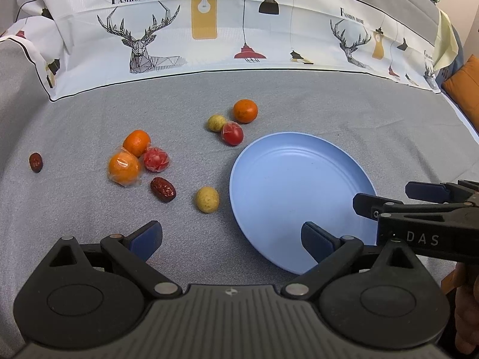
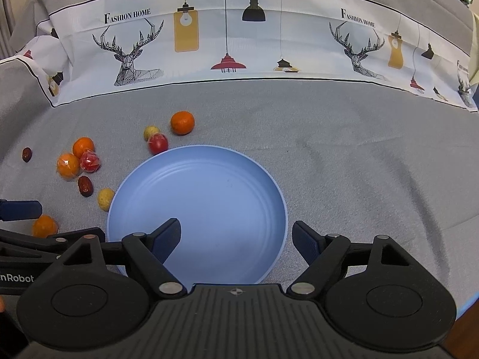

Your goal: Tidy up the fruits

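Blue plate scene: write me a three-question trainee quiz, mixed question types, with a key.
1. True or false: the blue plate has no fruit on it.
2. Multiple choice: the fruit nearest the left gripper in the left wrist view is A) the yellow-green fruit, B) the far orange, C) the small date.
3. Fill in: the right gripper hangs over the plate's near rim with its jaws ____.

Key: 1 true; 2 A; 3 open.
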Available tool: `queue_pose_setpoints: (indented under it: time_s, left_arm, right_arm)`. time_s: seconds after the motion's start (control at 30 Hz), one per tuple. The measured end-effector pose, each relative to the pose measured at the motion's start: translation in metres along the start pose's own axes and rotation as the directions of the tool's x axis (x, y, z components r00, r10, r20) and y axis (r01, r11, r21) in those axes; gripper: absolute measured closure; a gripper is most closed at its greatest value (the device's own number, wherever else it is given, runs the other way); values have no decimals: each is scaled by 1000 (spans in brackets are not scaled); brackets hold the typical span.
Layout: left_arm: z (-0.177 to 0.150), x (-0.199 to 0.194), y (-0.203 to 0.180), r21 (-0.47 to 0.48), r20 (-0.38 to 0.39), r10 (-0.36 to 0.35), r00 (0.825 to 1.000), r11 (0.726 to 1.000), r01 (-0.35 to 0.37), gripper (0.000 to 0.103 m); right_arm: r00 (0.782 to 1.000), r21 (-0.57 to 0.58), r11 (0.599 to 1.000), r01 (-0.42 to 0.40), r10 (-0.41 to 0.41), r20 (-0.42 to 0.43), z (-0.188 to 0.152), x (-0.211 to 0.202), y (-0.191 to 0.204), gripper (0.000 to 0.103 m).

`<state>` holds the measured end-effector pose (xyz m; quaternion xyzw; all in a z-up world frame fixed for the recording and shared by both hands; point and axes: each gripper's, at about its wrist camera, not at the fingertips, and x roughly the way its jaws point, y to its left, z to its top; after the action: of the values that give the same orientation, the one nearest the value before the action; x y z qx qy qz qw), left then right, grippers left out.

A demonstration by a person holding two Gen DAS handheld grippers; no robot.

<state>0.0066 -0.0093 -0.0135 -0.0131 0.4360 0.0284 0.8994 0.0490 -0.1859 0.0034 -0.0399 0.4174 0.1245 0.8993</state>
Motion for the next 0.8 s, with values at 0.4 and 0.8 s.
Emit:
queue_pose_setpoints:
  time_s: [0.4, 0.8]
  left_arm:
    - [2, 0, -1, -5, -3, -8, 1000, 1000, 8, 3]
    - [2, 0, -2, -10, 2, -13, 1000, 1000, 13, 3]
  right_arm:
    - [1000, 5, 1000, -5, 5, -11, 0, 0, -2, 21]
    - [1000, 3, 1000, -4, 4, -5, 0, 0, -2, 21]
